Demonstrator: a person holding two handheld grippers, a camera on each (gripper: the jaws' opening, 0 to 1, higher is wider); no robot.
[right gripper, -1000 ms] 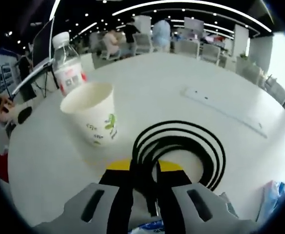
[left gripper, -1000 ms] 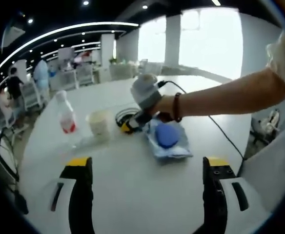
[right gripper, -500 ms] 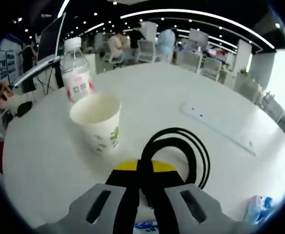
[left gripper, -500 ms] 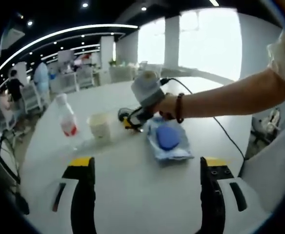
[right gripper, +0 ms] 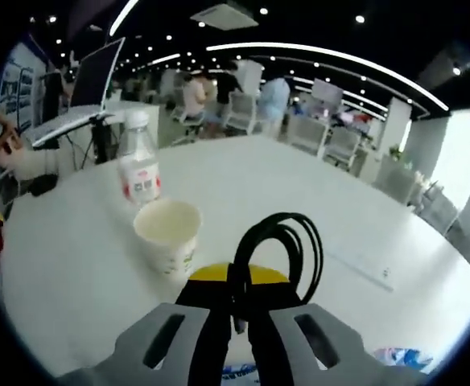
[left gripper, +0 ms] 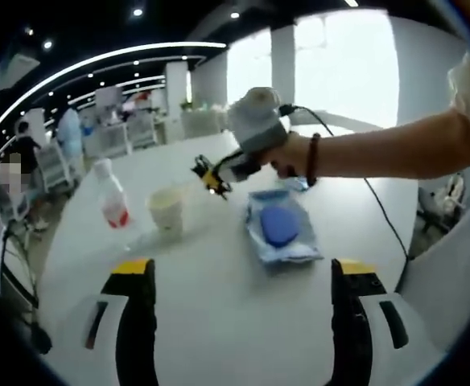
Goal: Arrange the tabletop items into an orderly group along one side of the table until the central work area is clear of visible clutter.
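One glossy black coiled cable (right gripper: 287,245), loops upright above the white bench (right gripper: 74,265), sits clamped in your right tool (right gripper: 237,310); left tool (left gripper: 239,277) gapes wide.

black cable (right gripper: 287,241), white cup (right gripper: 168,236), seemingly blue pack (left gripper: 279,226)

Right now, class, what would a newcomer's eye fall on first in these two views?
The right gripper is shut on a coiled black cable, held above the white table. Just beyond stand a white paper cup and a clear plastic bottle with a red label.
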